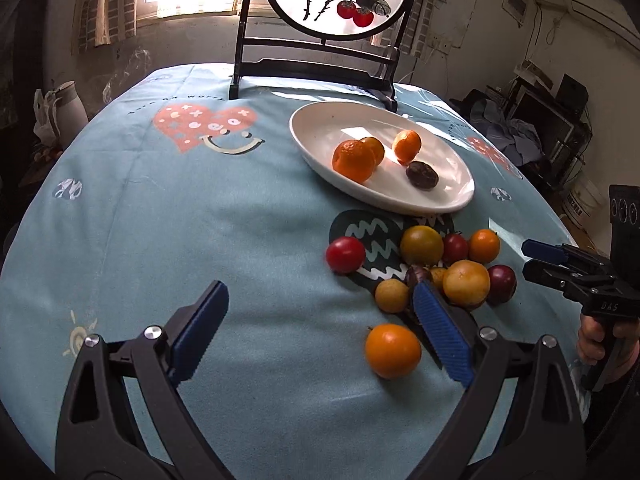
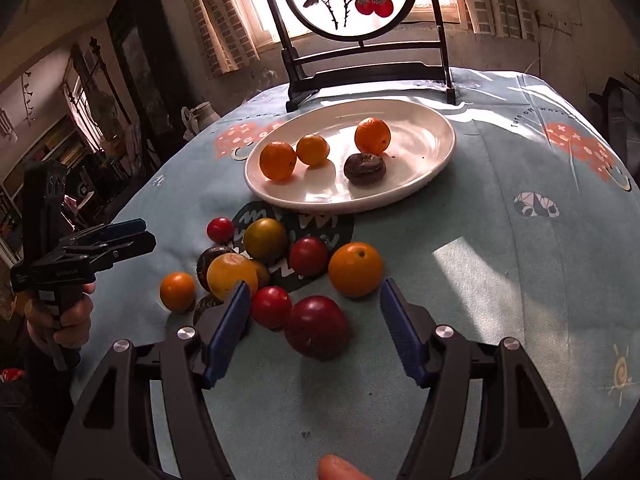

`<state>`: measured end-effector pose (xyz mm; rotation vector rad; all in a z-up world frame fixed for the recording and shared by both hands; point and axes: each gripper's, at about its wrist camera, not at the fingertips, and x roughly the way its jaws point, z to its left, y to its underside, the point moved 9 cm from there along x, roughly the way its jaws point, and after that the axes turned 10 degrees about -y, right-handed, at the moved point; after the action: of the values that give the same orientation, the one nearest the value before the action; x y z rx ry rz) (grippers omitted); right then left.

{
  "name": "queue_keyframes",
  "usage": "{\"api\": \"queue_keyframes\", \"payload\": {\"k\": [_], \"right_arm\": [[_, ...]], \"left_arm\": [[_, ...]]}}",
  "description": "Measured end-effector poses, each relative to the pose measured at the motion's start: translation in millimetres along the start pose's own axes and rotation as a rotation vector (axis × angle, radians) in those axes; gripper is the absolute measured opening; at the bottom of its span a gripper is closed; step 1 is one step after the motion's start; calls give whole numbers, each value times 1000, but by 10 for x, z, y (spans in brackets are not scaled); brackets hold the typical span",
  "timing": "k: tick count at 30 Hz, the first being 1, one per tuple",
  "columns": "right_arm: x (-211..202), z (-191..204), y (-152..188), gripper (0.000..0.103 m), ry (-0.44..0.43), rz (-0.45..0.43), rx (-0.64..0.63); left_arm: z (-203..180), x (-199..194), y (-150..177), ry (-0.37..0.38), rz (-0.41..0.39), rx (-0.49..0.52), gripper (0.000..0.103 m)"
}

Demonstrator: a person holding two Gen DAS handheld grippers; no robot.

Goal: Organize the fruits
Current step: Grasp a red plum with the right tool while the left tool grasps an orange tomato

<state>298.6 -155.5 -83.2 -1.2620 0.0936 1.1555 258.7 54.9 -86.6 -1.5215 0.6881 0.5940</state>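
A white oval plate (image 1: 440, 204) (image 2: 280, 196) holds three oranges (image 1: 354, 160) and a dark wrinkled passion fruit (image 1: 422, 175) (image 2: 365, 168). In front of it, several loose fruits (image 1: 422, 245) (image 2: 266, 239), red, orange and yellow, lie bunched on the blue cloth. My left gripper (image 1: 320, 320) stands wide open above bare cloth; a lone orange (image 1: 393, 350) lies just inside its right finger (image 1: 440, 332). My right gripper (image 2: 314, 328) is open with a dark red plum (image 2: 316, 326) between its fingers, untouched by either pad. Each gripper shows at the edge of the other's view (image 1: 530, 259) (image 2: 146, 234).
A black-framed round screen (image 1: 316, 60) (image 2: 368, 68) painted with red fruit stands at the table's far edge behind the plate. A white jug (image 1: 66, 108) sits off the table at the left. A hand (image 1: 596, 340) (image 2: 64, 320) holds each gripper's handle.
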Motion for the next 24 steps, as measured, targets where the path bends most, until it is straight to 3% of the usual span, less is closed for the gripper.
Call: {"api": "queue_keyframes", "payload": {"k": [9, 20, 24], "right_arm": [[103, -46, 177, 67, 24, 50, 14], [210, -60, 226, 51, 8, 87, 25], [231, -71, 226, 51, 2, 94, 38]], "left_arm": [[-103, -14, 88, -1, -1, 51, 95], [-224, -38, 140, 18, -3, 104, 96], [-244, -41, 152, 20, -2, 111, 96]]}}
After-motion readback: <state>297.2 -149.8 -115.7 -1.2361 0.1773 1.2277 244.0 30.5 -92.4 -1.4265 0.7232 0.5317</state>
